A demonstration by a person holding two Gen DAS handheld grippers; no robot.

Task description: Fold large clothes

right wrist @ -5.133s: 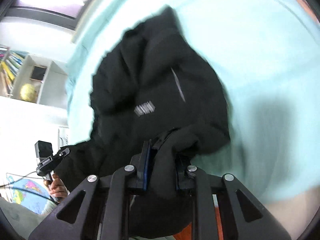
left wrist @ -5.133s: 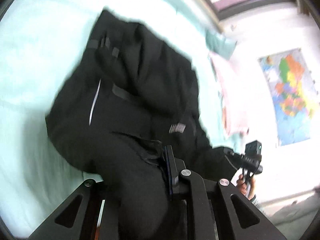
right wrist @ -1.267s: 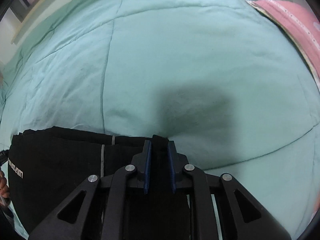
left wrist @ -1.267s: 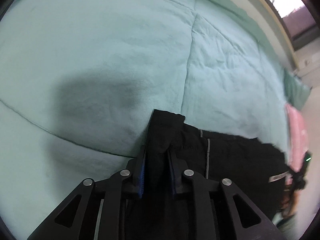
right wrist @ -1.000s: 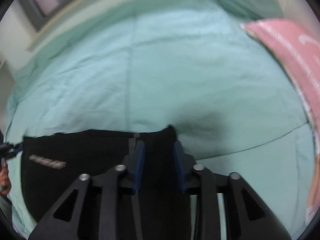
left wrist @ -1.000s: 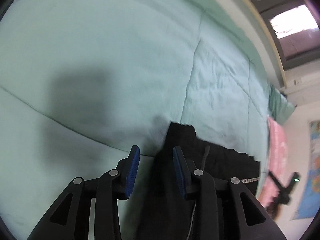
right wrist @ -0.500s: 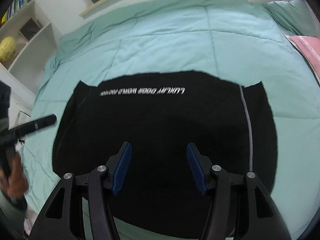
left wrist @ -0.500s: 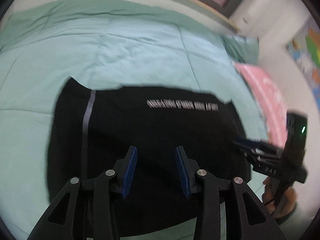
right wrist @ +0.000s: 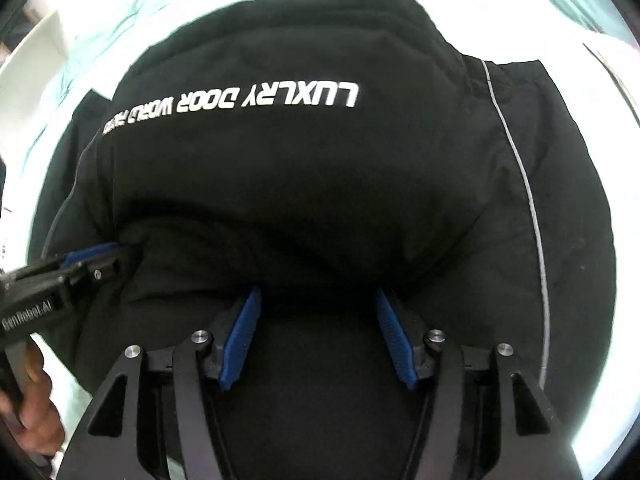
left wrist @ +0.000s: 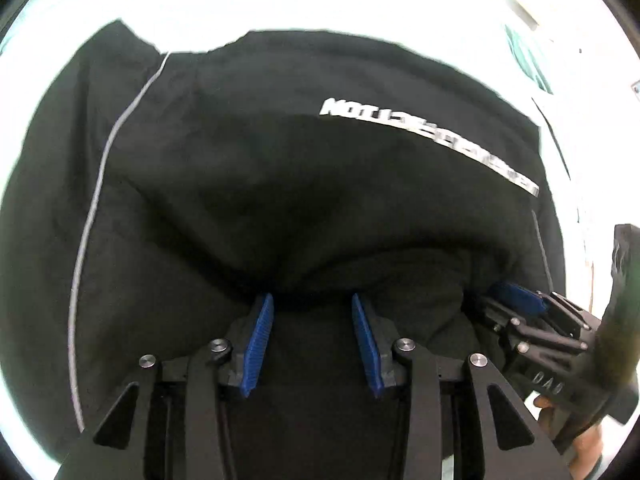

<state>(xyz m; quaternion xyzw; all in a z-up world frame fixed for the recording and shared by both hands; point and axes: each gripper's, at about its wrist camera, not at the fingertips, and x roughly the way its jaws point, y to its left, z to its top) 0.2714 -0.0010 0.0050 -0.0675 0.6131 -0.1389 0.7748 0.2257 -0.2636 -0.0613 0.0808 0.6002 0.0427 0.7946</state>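
Note:
A large black jacket [left wrist: 280, 168] with white lettering and a thin grey stripe lies spread on the light green bedspread [right wrist: 100, 52]; it also fills the right wrist view [right wrist: 320, 184]. My left gripper [left wrist: 312, 300] is open, its blue pads on either side of a raised fold at the near edge of the jacket. My right gripper [right wrist: 316, 292] is open wider, low over the same near edge. Each gripper shows in the other's view: the right one [left wrist: 520, 296] at the right, the left one [right wrist: 92, 256] at the left, both against the cloth.
The bedspread around the jacket is washed out to white in both views. A hand [right wrist: 32, 412] holds the left gripper's handle at the lower left of the right wrist view.
Both grippers let go of the jacket's corners about a second ago, drew back, and have now come down close to its near edge, jaws open. The jacket lies spread flat.

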